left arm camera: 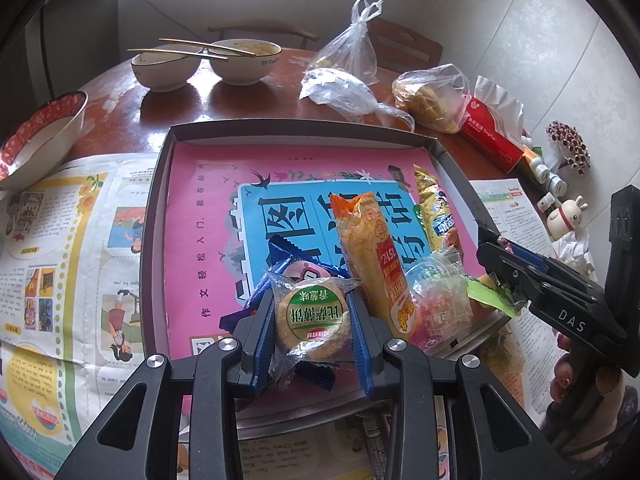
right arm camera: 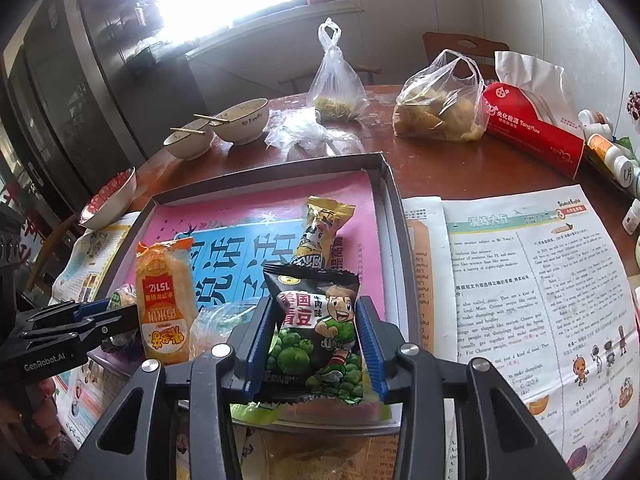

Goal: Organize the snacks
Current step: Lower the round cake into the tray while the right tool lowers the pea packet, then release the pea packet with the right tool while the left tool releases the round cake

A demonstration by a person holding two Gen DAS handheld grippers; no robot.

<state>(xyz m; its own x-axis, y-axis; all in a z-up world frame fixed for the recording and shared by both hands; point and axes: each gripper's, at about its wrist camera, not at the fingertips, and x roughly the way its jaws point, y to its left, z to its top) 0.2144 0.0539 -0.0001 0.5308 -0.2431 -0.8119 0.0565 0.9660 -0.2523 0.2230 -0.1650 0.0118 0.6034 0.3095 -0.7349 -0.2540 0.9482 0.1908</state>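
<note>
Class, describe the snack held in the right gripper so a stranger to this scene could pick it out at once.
Find the shallow grey tray with the pink and blue lining on the round wooden table. At its near edge, the right gripper clamps a black packet of green peas. Only this one shows a cartoon boy footballer above green peas; the neighbouring tall packet is orange.

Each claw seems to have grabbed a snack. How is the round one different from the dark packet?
The round biscuit in clear wrap with a green label, held by the left claw, is disc-shaped and see-through. The black green-pea packet with a cartoon boy, in the right claw, is a flat, opaque pouch with zigzag edges. Both are pinched between blue pads above the grey tray.
</note>
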